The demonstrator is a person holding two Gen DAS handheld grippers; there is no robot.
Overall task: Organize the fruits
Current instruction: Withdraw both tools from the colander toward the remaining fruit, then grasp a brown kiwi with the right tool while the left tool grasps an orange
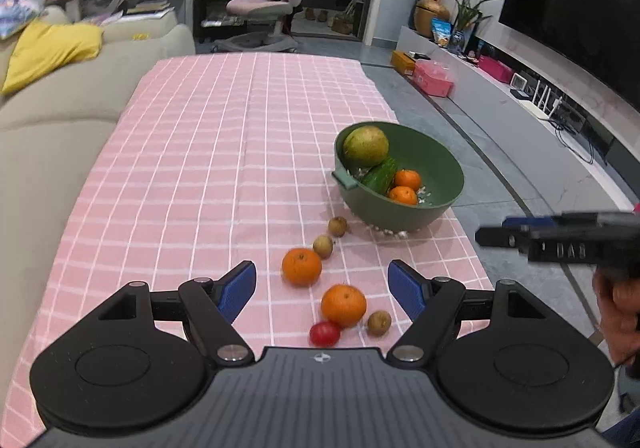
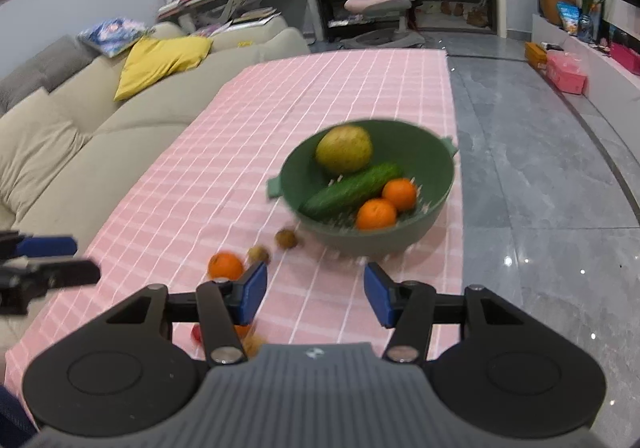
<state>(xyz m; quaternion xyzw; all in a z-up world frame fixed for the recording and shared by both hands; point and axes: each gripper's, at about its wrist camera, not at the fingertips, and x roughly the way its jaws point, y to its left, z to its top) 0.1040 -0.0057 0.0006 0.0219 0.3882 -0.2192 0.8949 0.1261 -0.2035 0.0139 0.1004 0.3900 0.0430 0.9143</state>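
Fruits lie loose on the desk [image 1: 200,151] beside a green bowl [image 1: 436,167]; both tools, left tool [image 1: 322,282] and right tool [image 2: 316,290], gape, holding nothing.

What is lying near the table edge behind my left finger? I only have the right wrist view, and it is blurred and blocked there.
Observer: A red tomato sits closest to the edge, just left of a nearer orange.
Operator: Anything else down there?
Observer: One small brown fruit, right beside that orange on its right.
Operator: Is the left gripper holding anything?
Observer: No. The left gripper is open and empty, above that cluster.
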